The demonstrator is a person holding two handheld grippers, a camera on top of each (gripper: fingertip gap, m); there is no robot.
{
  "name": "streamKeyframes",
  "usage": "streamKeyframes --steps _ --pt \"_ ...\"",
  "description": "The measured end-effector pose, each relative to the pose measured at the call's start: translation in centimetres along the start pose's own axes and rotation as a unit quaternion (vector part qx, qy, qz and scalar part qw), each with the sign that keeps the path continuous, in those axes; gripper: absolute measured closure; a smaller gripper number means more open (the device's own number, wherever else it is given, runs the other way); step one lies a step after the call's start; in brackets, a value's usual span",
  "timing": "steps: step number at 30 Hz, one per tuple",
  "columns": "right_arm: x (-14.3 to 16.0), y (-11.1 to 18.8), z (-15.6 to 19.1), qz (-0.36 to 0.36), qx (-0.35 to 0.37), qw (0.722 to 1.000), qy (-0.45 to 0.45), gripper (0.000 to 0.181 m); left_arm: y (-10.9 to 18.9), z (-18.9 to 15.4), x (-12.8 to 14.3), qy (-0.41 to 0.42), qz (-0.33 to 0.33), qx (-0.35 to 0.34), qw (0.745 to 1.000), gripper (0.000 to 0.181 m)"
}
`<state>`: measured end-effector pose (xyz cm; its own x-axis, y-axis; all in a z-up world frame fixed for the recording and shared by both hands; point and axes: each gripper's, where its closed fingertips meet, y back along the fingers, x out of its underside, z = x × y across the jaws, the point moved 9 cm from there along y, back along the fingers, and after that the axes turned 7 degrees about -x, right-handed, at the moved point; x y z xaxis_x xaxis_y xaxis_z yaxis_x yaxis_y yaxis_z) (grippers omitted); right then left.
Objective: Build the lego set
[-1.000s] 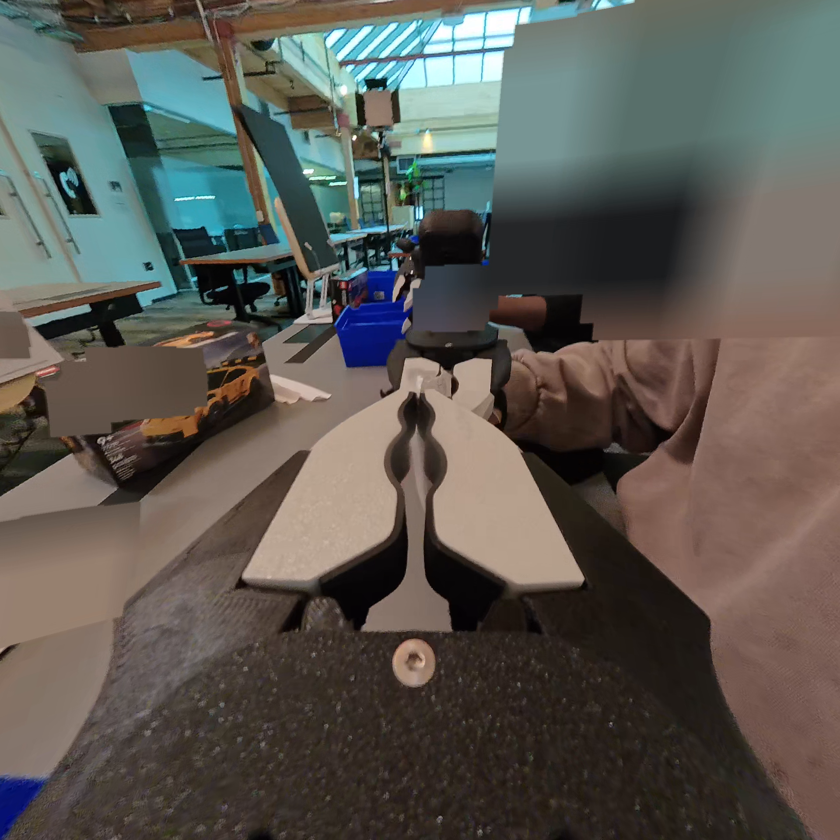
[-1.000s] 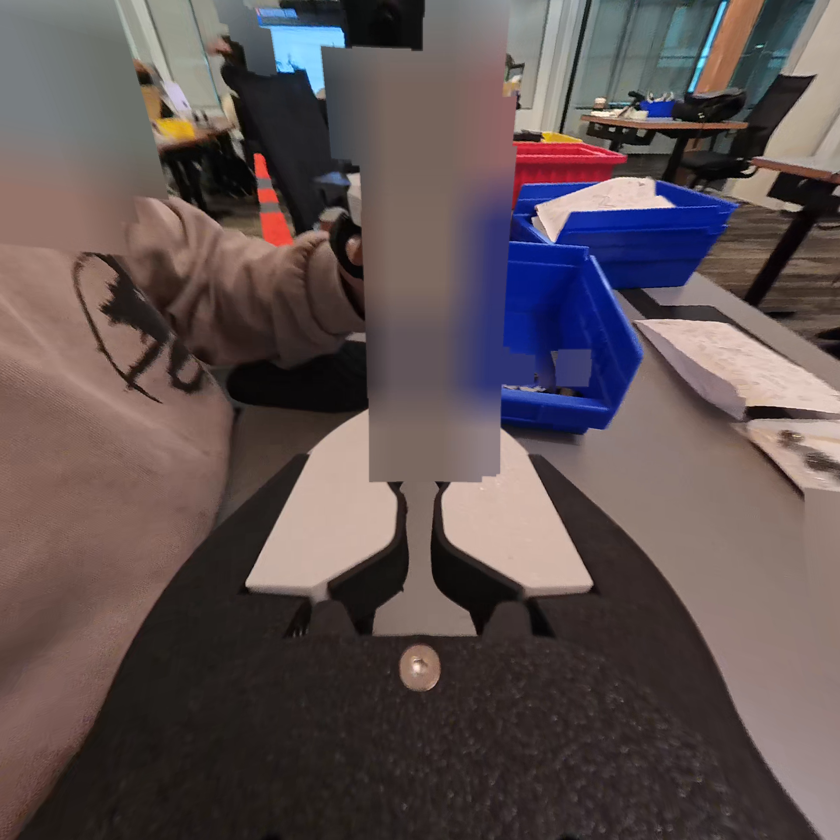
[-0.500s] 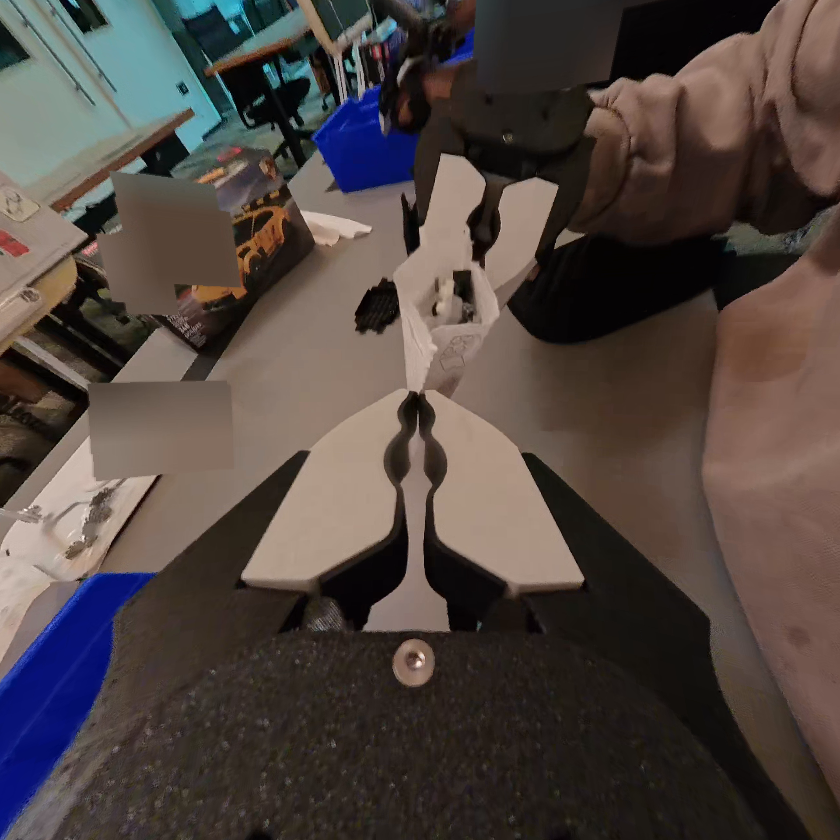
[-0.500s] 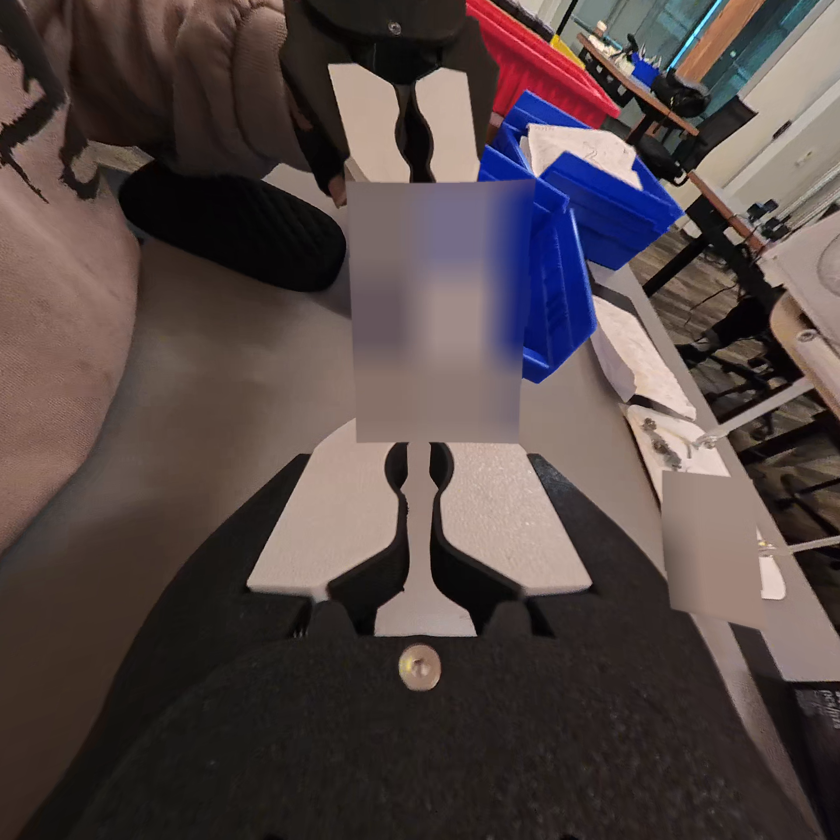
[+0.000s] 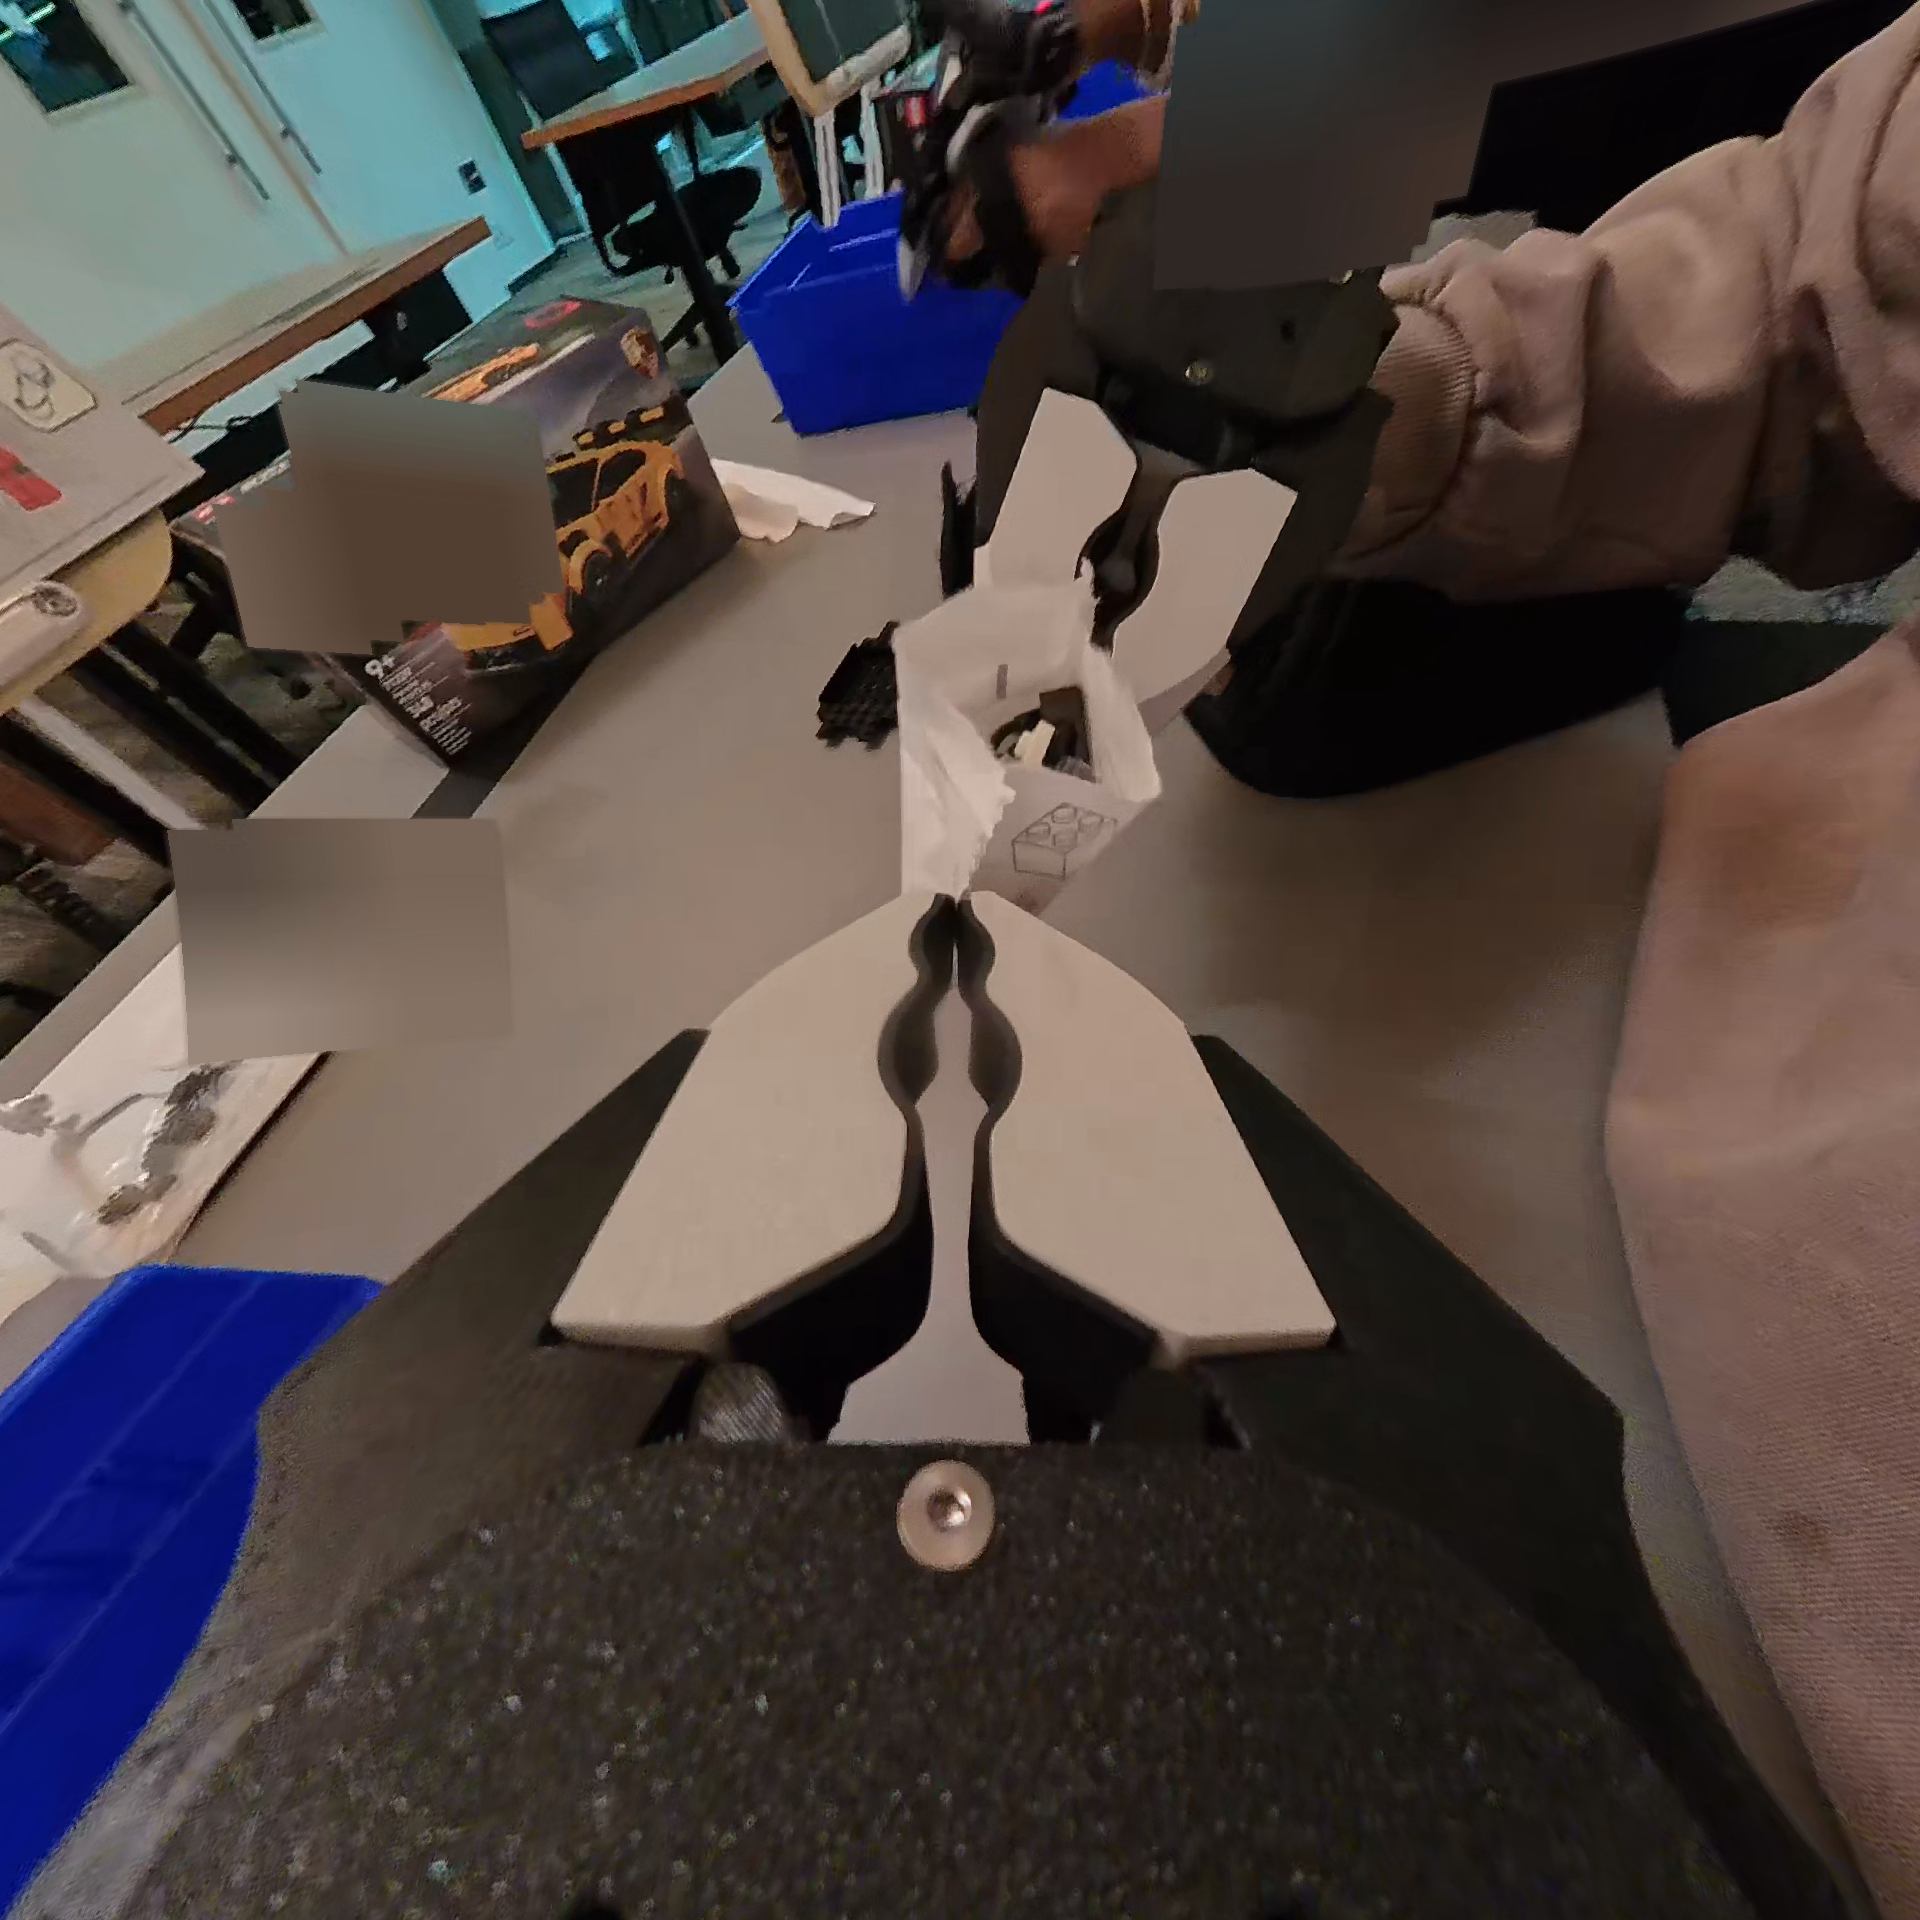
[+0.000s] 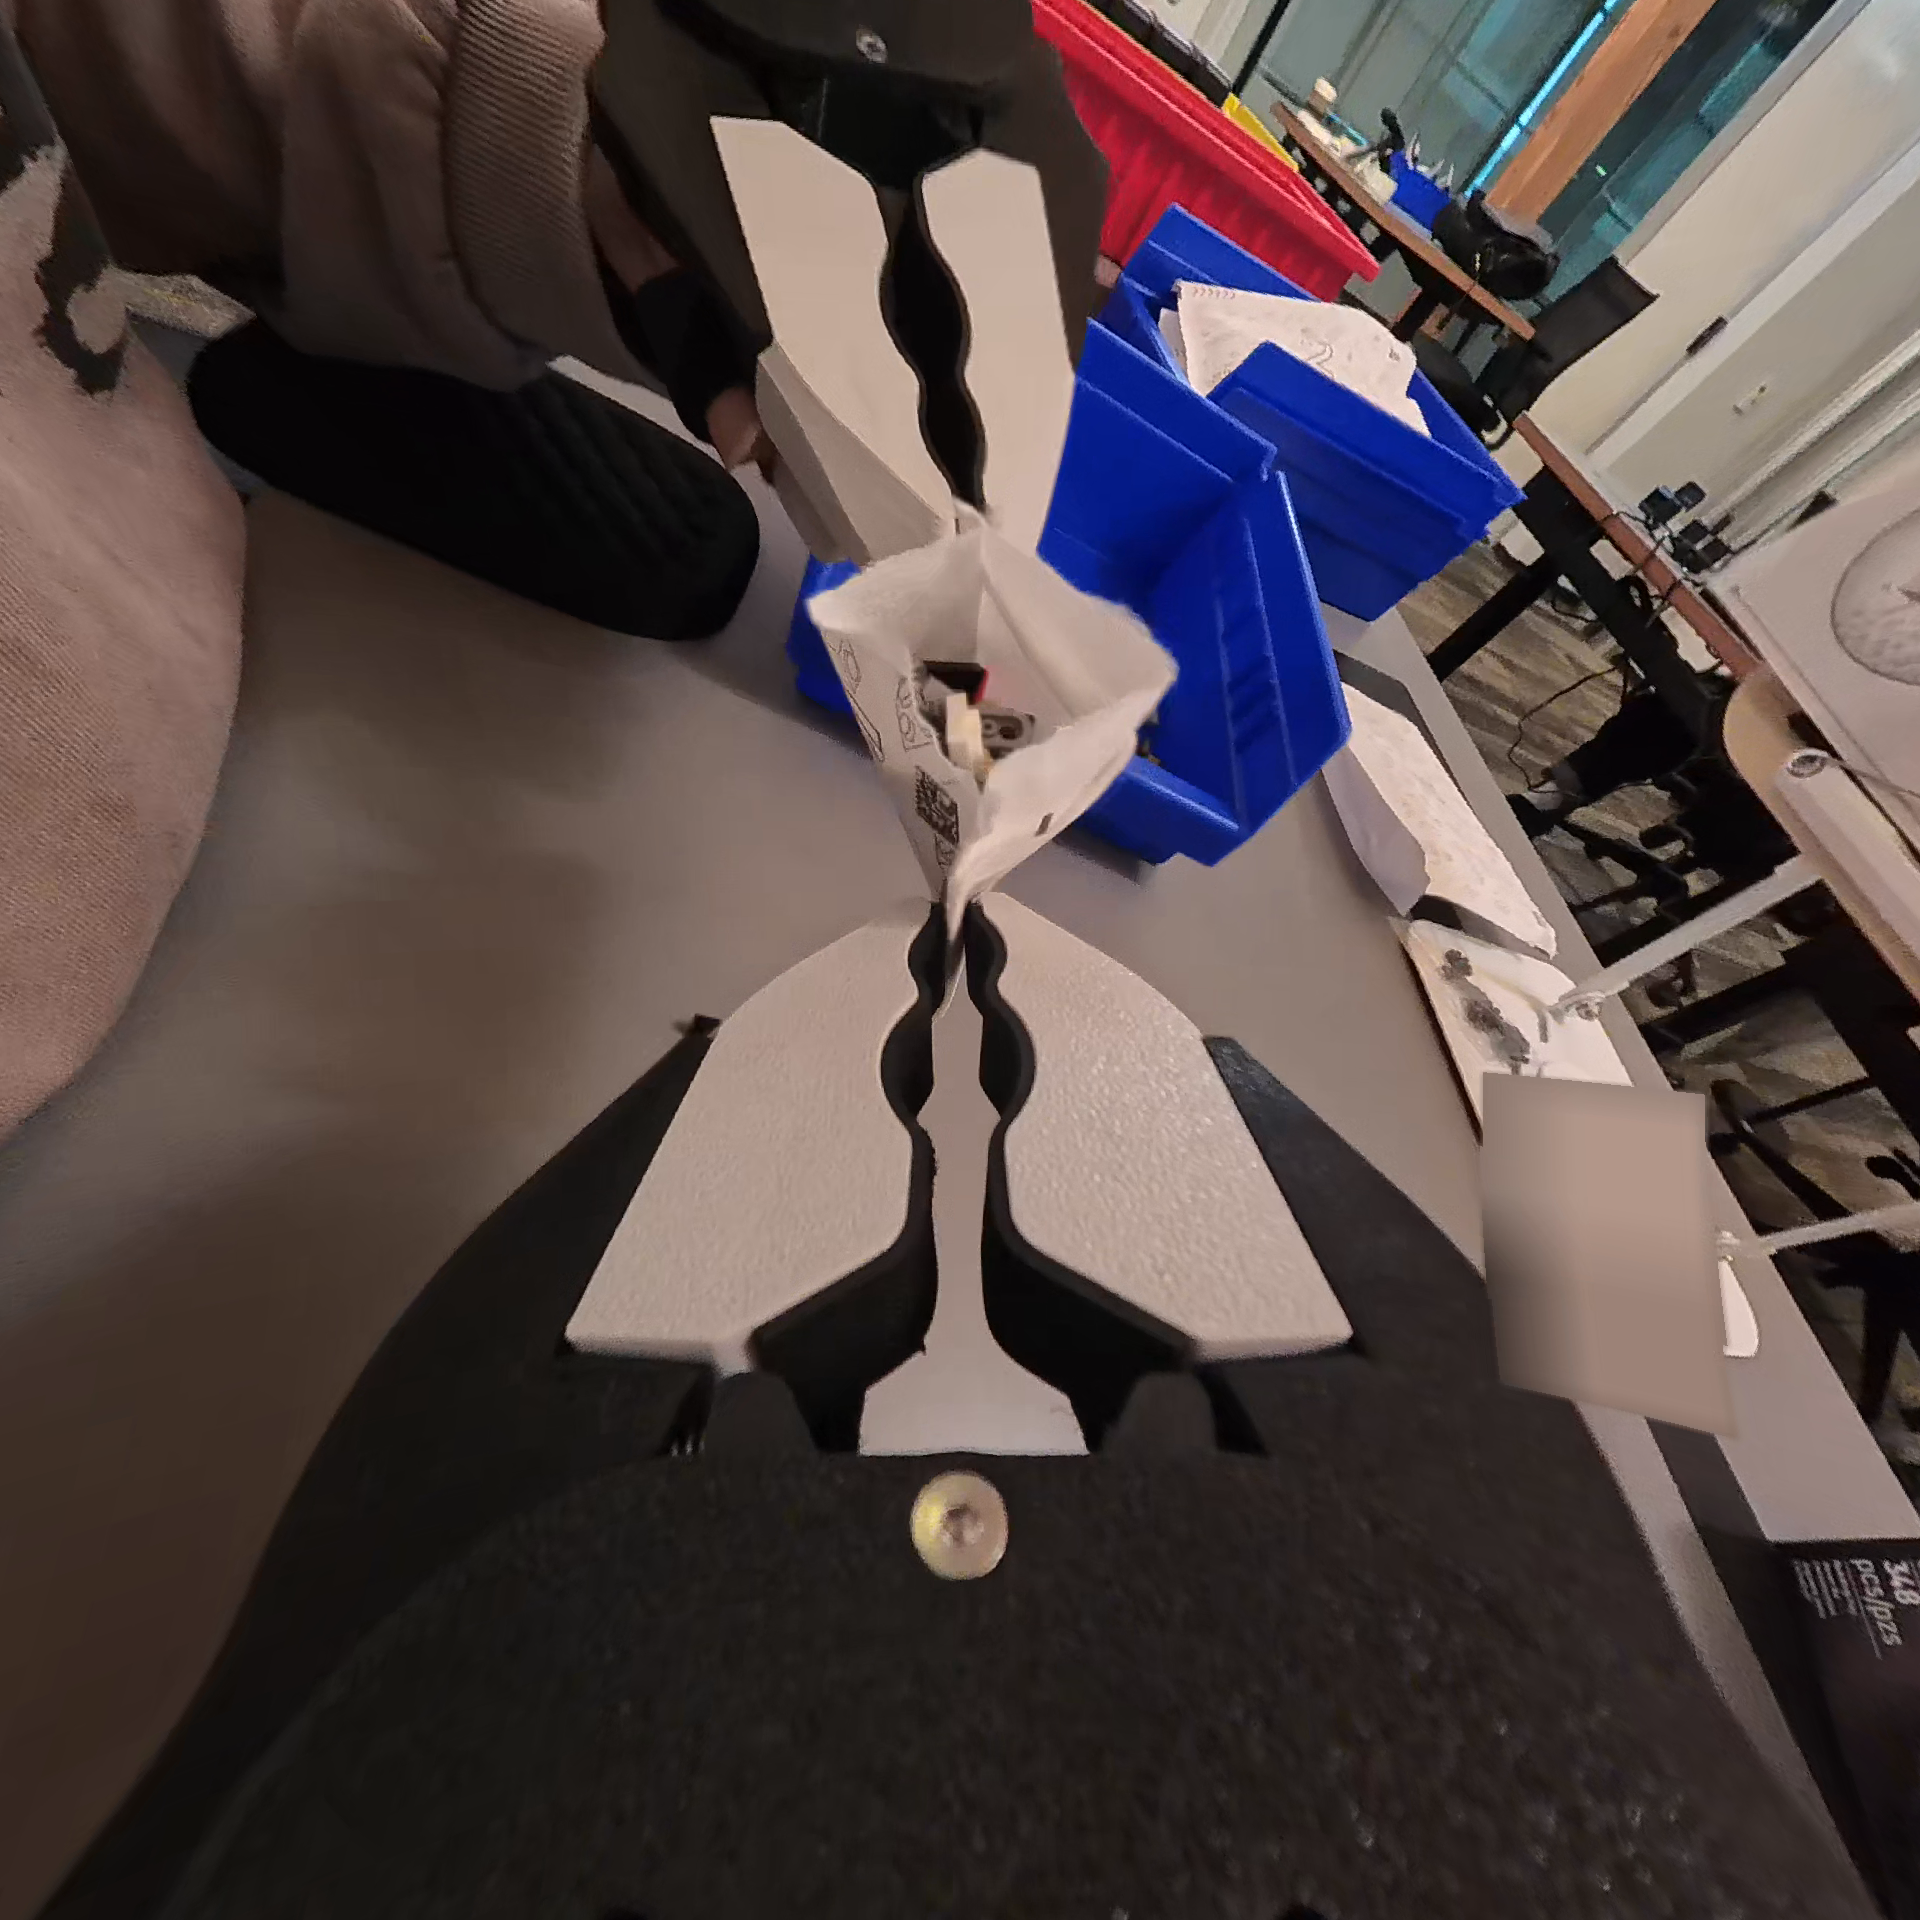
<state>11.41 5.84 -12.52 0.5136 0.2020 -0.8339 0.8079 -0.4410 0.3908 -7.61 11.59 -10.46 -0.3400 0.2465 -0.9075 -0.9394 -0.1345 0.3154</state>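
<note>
A white paper bag (image 5: pixel 1023 665) of Lego pieces hangs open above the grey table (image 5: pixel 644 831), stretched between my two grippers. My left gripper (image 5: pixel 956 912) is shut on its near torn edge. My right gripper (image 5: pixel 1103 597) faces it and pinches the far edge. In the right wrist view my right gripper (image 6: pixel 956 920) is shut on the bag's (image 6: pixel 1049 769) edge, and the left gripper (image 6: pixel 966 497) holds the opposite side. Small white and dark pieces (image 6: pixel 971 722) lie inside the bag. A black Lego piece (image 5: pixel 857 691) sits on the table behind it.
The Lego box (image 5: pixel 603 520) with a yellow car stands at the left. Blue bins (image 6: pixel 1205 582) and a red bin (image 6: pixel 1174 177) stand beyond the bag. Another blue bin (image 5: pixel 114 1455) is near left. Paper bags (image 6: pixel 1444 831) and a black pad (image 6: pixel 468 488) lie on the table. A person's sleeve (image 5: pixel 1662 343) is at right. Some 5 cm of space lies between my two pairs of fingers.
Both grippers have tilted down toward the table and drawn apart. The bag's mouth has spread open between them, and both grips on it have held.
</note>
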Motion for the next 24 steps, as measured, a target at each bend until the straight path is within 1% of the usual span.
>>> streamKeyframes --steps 4,7,9,12,15,18,21,23,24 --pt "0.5 0.1 0.1 0.003 0.001 1.000 -0.004 0.178 0.4 -0.1 0.2 -0.002 0.039 -0.019 0.999 0.180" --pt "1.0 -0.1 0.2 0.008 -0.001 1.000 -0.010 0.178 1.3 0.3 0.3 0.020 0.046 -0.027 0.998 0.167" --pt "1.3 -0.1 0.3 0.010 0.000 1.000 -0.011 0.178 2.3 0.8 0.5 0.030 0.062 -0.035 0.997 0.159" --pt "1.6 -0.2 0.4 0.016 0.000 1.000 -0.010 0.178 4.4 1.4 1.5 0.002 0.116 -0.062 0.991 0.148" --pt "2.0 -0.3 0.4 0.021 -0.002 1.000 -0.013 0.178 7.2 2.3 2.9 -0.027 0.193 -0.077 0.978 0.140" --pt "2.5 -0.3 0.3 0.022 -0.004 0.999 -0.023 0.178 9.6 3.1 4.1 -0.039 0.265 -0.061 0.962 0.138" --pt "2.8 -0.2 -0.1 0.012 -0.012 0.999 -0.049 0.178 10.4 3.7 5.3 -0.065 0.323 -0.032 0.944 0.139" --pt "2.8 -0.2 -0.2 0.005 -0.016 0.998 -0.061 0.178 10.1 3.9 6.3 -0.092 0.341 -0.018 0.936 0.147" --pt "2.9 -0.3 -0.3 0.004 -0.015 0.998 -0.064 0.178 9.8 4.1 6.7 -0.108 0.348 -0.015 0.931 0.155"
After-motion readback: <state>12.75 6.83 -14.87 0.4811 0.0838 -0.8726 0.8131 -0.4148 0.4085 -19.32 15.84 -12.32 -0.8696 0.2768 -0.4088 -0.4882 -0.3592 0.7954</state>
